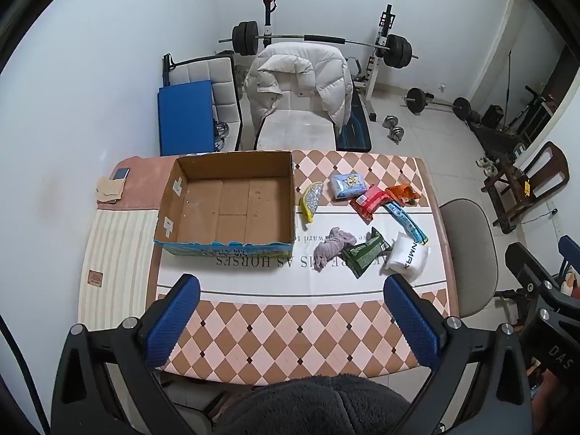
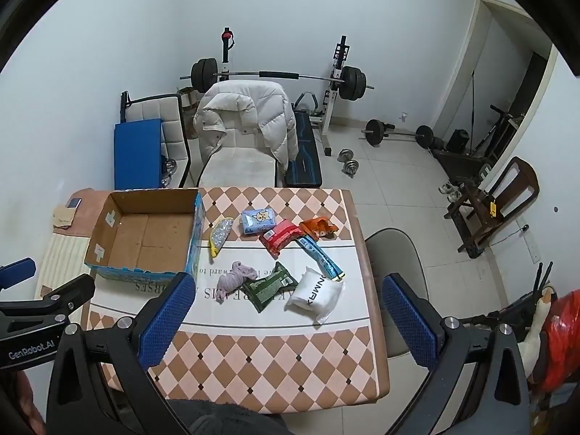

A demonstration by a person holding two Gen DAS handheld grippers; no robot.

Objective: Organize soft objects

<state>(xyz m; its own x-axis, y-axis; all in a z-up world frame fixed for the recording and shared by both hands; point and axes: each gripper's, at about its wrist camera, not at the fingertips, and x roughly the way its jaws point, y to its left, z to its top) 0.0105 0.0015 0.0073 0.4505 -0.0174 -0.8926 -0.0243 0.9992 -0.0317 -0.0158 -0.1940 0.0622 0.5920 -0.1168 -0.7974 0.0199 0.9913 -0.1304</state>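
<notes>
**Soft items loose on table, box empty, both grippers unloaded**

Left gripper (image 1: pixel 291 291): jaws spread wide, nothing between them, held above the near edge of the table (image 1: pixel 253 344). Right gripper (image 2: pixel 286 291): likewise spread, holding nothing, held high over the near right part of the table.

Cardboard box (image 1: pixel 232 203) sits at the table's left, open-topped, floor bare. All items lie to its right, none inside.

Handling estimates (judged, not tested):
- Grey cloth (image 1: pixel 335 243), bunched; light, limp, will drape. Pinch the thickest fold at the middle.
- White pouch (image 1: pixel 406 257), puffy, slick film; likely to slide. Grip across the narrow width, near an edge seam.
- Green packet (image 1: pixel 364 255), touching the cloth; flat, crinkly. Take a corner or the long edge.
- Blue tissue pack (image 1: pixel 347 184), squashy block; squeeze across the short side.
- Red packet (image 1: pixel 370 201), orange packet (image 1: pixel 402 193) and long blue packet (image 1: pixel 406 222) overlap; lift the top one first.
- Yellow pouch (image 1: pixel 312 200), just beside the box wall; small, light.
</notes>
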